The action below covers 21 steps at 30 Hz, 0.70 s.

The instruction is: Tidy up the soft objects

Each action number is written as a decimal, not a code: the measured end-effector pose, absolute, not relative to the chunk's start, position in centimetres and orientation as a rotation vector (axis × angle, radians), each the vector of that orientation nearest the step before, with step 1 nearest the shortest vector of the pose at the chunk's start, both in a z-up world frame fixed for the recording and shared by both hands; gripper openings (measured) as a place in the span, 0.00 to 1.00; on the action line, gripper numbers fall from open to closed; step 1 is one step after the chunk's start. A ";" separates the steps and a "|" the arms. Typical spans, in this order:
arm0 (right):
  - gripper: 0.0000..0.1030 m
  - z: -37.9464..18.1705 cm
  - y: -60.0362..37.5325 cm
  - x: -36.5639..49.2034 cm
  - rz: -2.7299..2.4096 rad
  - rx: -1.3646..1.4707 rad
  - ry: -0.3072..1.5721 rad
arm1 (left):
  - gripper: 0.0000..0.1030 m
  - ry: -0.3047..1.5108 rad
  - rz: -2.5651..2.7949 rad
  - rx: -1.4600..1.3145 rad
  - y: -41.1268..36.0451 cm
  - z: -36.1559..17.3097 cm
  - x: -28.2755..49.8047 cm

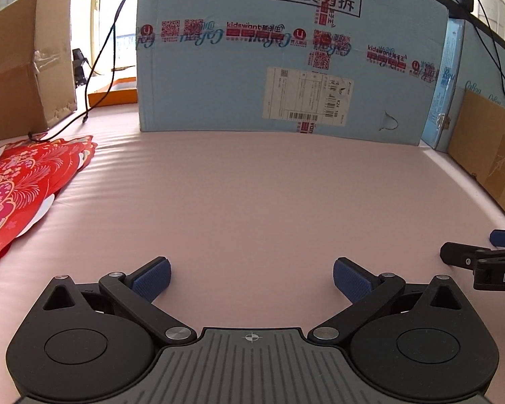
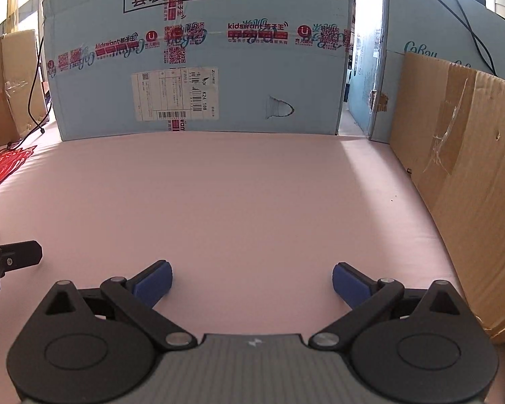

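Your left tongs (image 1: 251,277) and right tongs (image 2: 251,279) both hang spread wide with nothing between the blue pads, side by side just above the pink desk (image 1: 252,202). The stretch of desk ahead of you is bare in both views, so judging by that, either the sorting has not begun or it is already finished; the pictures alone do not settle which. The only soft-looking thing in view is the stack of red patterned sheets (image 1: 20,185) lying flat at the far left edge of the desk, well apart from both tongs and closer to your left one. Whether that stack is what you are meant to organize is a guess. Behind stands the large blue carton (image 1: 286,60), flanked by a brown box (image 1: 23,67) on the left and a cardboard panel (image 2: 461,181) on the right.
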State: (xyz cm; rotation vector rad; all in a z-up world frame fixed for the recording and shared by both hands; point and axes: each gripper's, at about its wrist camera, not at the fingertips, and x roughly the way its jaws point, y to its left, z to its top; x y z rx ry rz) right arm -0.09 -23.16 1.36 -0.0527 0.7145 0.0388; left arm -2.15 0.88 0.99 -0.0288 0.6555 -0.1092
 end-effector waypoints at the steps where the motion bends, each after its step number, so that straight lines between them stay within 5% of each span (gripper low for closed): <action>1: 1.00 1.3 -23.2 0.0 0.039 -0.054 0.714 | 1.00 0.655 -0.109 -0.029 0.9 1.0 -2.2; 21: 1.00 1.2 -23.3 0.1 0.039 -0.055 0.713 | 1.00 0.663 -0.096 0.023 0.4 0.9 -1.9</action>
